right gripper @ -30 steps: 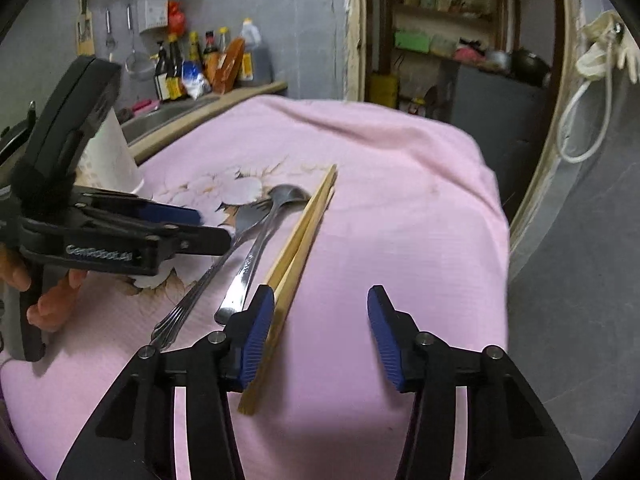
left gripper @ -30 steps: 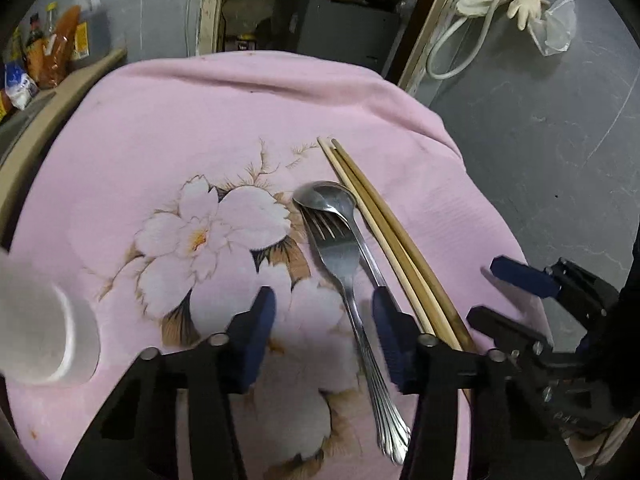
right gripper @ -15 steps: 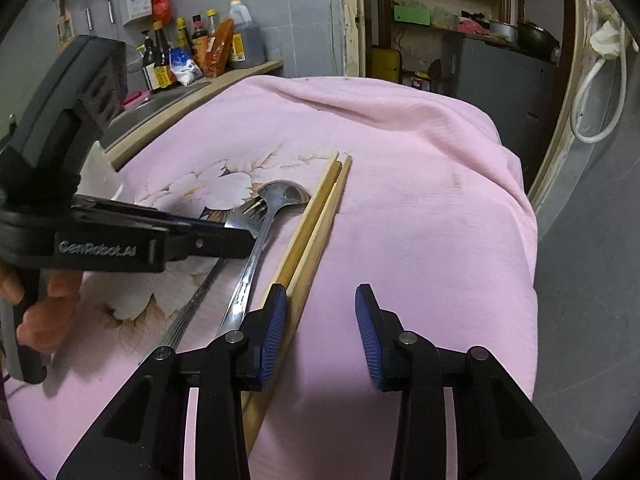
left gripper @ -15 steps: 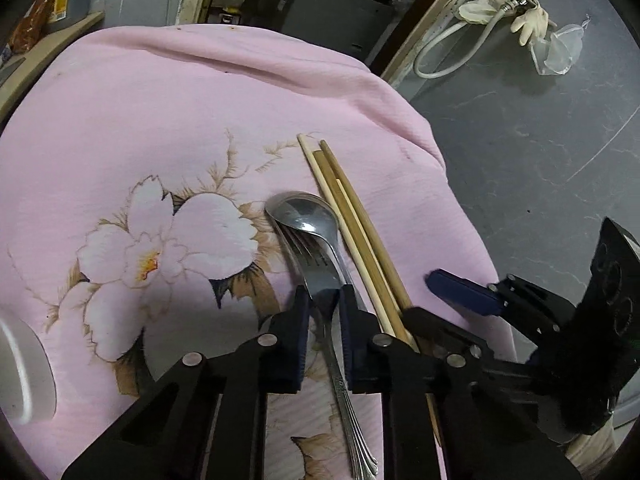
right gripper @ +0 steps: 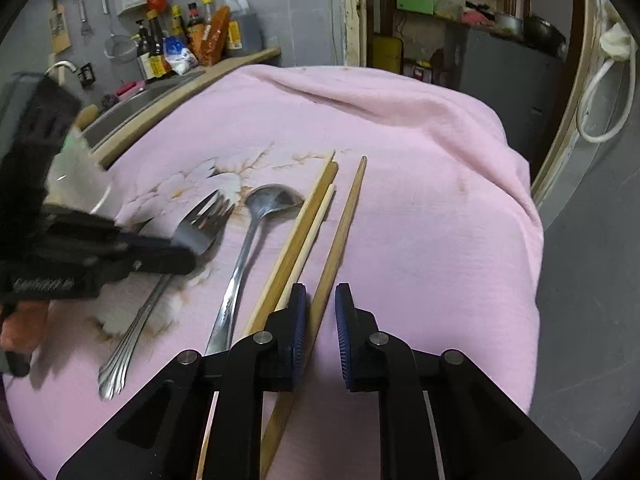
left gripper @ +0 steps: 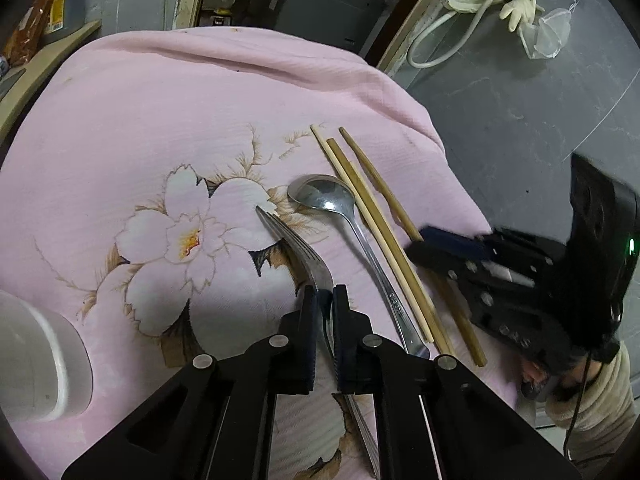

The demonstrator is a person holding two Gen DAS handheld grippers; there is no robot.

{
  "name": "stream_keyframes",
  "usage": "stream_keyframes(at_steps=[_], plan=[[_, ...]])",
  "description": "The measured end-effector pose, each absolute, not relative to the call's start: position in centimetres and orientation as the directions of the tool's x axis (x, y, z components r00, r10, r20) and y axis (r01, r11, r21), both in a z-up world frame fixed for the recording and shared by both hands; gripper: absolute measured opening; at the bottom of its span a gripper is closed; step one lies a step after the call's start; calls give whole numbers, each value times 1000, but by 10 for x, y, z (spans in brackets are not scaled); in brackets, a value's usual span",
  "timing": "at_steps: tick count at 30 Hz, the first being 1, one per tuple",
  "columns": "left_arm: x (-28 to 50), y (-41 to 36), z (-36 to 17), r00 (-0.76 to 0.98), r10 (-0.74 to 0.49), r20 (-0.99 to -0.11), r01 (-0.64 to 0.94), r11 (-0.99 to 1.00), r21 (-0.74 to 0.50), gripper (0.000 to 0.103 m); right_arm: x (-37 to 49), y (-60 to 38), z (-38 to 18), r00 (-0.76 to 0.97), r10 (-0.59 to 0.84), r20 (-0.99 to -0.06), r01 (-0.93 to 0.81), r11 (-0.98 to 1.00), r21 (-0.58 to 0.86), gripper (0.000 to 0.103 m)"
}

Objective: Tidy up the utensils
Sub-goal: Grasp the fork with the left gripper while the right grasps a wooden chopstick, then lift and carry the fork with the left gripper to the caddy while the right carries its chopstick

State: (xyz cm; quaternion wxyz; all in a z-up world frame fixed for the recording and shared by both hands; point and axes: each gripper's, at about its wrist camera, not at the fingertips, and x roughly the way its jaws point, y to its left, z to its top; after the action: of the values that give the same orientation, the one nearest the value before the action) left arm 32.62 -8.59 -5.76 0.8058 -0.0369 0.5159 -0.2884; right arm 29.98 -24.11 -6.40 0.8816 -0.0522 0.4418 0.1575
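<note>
Left gripper (left gripper: 323,300): jaws clamped on the neck of the fork (left gripper: 298,246). A second ago they stood wide apart over it. The fork head has come off the spoon (left gripper: 324,196) and now sits tilted to its left.

Right gripper (right gripper: 321,312): jaws closing around one brown chopstick (right gripper: 342,232); earlier they were spread wide. A gap remains at the right pad. That chopstick has parted rightward from the other chopsticks (right gripper: 306,220).

All utensils lie on the pink floral cloth (left gripper: 160,128). A white cup (left gripper: 36,360) stands near left.
</note>
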Motion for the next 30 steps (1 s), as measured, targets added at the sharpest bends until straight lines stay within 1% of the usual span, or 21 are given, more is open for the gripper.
stream_keyframes(at_steps=[2,6,8,9,11,14,17,20,22,24,30], plan=[[330,-91,-60,277,-495,-823,424,832,-357,6,312,-238,-65,544,227,-808,-317,947,52,12],[337,-99,-61,277,-469,-839,408,848,-339,6,346,-244,-70,489,256,-834,-266,954,136,12],[339,-99,-61,279,-465,-840,400,851,-339,5,354,-247,-69,472,271,-839,-245,955,170,12],[338,-99,-61,283,-464,-840,397,854,-338,3,355,-248,-69,469,274,-840,-236,955,179,9],[335,-99,-60,296,-460,-837,400,855,-329,1,350,-248,-69,482,262,-836,-229,959,169,8],[326,-97,-58,336,-442,-832,411,864,-292,1,338,-248,-67,512,252,-821,-220,963,158,5],[316,-96,-51,385,-436,-814,416,869,-268,1,323,-246,-61,569,226,-790,-225,968,114,4],[303,-92,-39,467,-421,-778,424,878,-221,1,300,-242,-48,653,205,-729,-231,971,66,4],[291,-90,-28,537,-408,-738,432,885,-174,1,286,-239,-40,705,195,-681,-233,972,37,4],[282,-87,-20,585,-405,-703,430,890,-154,1,270,-235,-32,764,175,-621,-227,974,-6,4],[261,-79,4,711,-385,-589,385,913,-133,1,223,-219,-5,932,79,-353,-142,977,-157,4]])
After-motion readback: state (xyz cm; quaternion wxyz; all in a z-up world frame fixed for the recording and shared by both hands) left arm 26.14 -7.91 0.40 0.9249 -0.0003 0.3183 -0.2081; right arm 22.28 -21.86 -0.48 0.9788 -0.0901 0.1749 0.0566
